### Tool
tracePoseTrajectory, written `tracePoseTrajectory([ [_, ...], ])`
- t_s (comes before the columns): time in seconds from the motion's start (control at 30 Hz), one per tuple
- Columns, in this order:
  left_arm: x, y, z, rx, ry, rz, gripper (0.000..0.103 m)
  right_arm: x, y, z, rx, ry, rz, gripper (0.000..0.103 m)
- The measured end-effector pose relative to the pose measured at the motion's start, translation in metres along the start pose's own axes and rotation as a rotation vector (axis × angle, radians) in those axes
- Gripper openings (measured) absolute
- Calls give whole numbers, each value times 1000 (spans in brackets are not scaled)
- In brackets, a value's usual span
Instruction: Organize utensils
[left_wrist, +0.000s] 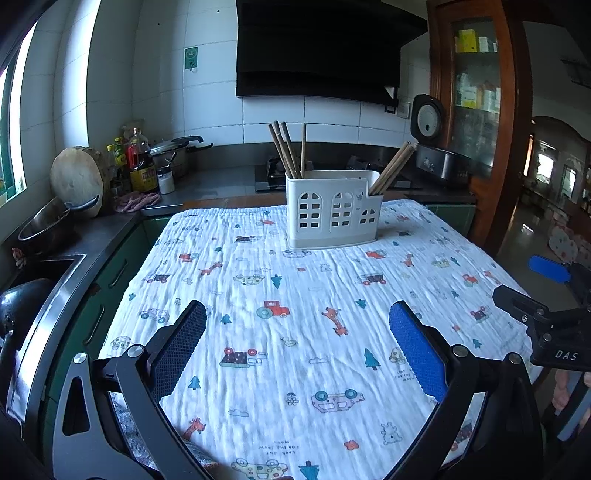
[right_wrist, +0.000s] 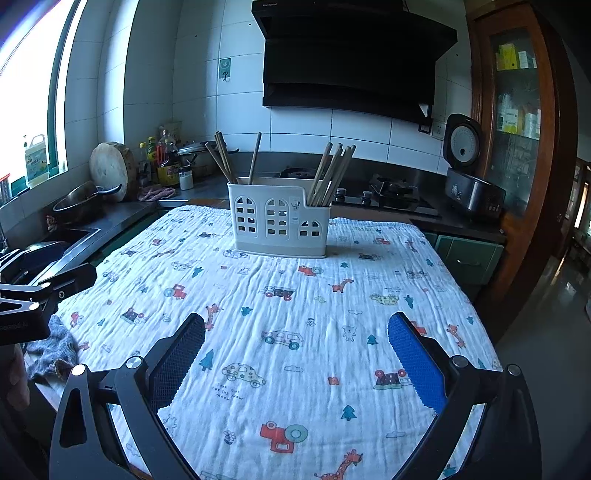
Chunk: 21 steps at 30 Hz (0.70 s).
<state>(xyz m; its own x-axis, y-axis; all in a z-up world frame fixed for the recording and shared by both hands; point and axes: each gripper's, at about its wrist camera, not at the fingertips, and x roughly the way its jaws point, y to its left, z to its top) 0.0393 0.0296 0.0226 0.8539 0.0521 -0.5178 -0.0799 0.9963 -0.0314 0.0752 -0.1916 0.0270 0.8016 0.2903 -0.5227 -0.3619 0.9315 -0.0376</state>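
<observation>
A white utensil holder (left_wrist: 332, 210) (right_wrist: 277, 219) with arched cut-outs stands at the far side of the table. Several wooden chopsticks (left_wrist: 286, 149) (right_wrist: 223, 157) stand in its left compartment and several more (left_wrist: 393, 168) (right_wrist: 332, 173) lean in its right compartment. My left gripper (left_wrist: 297, 347) is open and empty over the near part of the patterned tablecloth (left_wrist: 258, 295). My right gripper (right_wrist: 295, 354) is open and empty over the cloth (right_wrist: 314, 314). Both are well short of the holder. The right gripper's body (left_wrist: 554, 325) shows at the right edge of the left wrist view.
A kitchen counter runs behind and to the left, with a sink (right_wrist: 70, 236), a metal pot (right_wrist: 79, 203), a round chopping board (right_wrist: 110, 168), bottles (right_wrist: 168, 162), a gas hob (right_wrist: 391, 192) and a rice cooker (right_wrist: 469, 177). A grey rag (right_wrist: 51, 350) lies at the table's left edge.
</observation>
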Motion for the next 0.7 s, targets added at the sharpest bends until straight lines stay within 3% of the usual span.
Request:
tracePoseTrajectory([
  [0.7, 2, 3, 0, -10, 13, -4, 98, 0, 0, 0, -6, -2, 6, 96],
])
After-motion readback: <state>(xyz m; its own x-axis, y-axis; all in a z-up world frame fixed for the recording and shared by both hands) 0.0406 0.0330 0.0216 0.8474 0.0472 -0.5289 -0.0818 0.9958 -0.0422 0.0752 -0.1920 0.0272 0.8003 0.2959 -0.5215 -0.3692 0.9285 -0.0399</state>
